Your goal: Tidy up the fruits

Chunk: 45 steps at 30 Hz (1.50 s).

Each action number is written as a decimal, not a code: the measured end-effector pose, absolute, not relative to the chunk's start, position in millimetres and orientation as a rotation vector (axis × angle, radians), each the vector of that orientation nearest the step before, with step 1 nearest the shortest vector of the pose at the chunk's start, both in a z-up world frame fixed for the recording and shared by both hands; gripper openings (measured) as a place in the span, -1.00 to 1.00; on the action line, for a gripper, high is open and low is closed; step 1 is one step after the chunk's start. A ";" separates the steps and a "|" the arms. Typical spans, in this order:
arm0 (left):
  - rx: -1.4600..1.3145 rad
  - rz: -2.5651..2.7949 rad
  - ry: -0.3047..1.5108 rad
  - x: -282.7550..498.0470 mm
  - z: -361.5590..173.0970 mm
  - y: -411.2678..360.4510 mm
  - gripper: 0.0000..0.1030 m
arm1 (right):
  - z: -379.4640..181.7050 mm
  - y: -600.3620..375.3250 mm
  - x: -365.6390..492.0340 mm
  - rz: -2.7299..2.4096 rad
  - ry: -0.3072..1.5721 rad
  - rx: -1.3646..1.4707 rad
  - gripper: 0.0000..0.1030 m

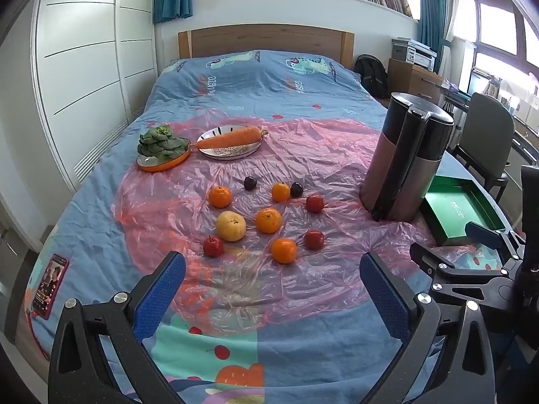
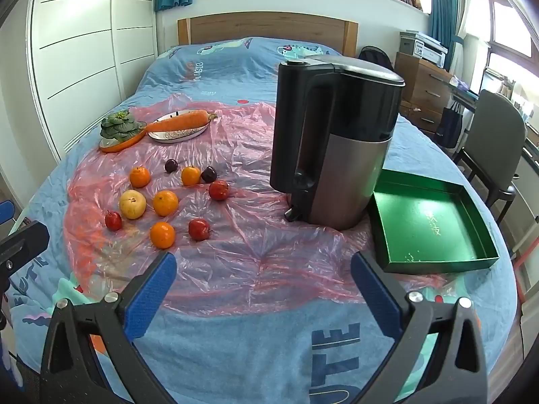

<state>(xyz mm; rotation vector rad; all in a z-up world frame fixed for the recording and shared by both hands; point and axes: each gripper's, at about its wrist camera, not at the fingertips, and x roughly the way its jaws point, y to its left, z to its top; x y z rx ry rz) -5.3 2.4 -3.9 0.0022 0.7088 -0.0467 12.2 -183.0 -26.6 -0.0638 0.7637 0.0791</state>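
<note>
The fruits lie loose on a pink plastic sheet [image 1: 303,155] spread over the bed [image 1: 235,77]: four oranges [image 1: 268,220], three red apples [image 1: 314,239], two dark plums [image 1: 250,183] and one yellow pear [image 1: 230,226], all near each other but mostly apart. We see a green tray [image 2: 434,225] just beside a kettle [image 2: 337,141] at the sheet's right edge. Behind the fruits, a carrot [image 1: 230,138] rests on a plate [image 1: 232,153], next to leafy greens [image 1: 161,143] in an orange dish [image 1: 163,165]. We hold the left tool [image 1: 272,277] and the right tool [image 2: 263,277] released, spread wide and hovering over the bed, with nothing between their blue pads.
</note>
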 end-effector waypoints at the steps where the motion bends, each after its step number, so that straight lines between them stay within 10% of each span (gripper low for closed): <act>1: 0.003 -0.048 0.709 -5.8 -4.5 2.0 0.98 | -26.7 -182.8 12.1 0.079 0.763 -0.064 1.00; 45: 0.034 -0.045 0.756 -1.9 -7.8 9.7 0.98 | -21.1 -180.4 10.2 0.075 0.736 -0.058 1.00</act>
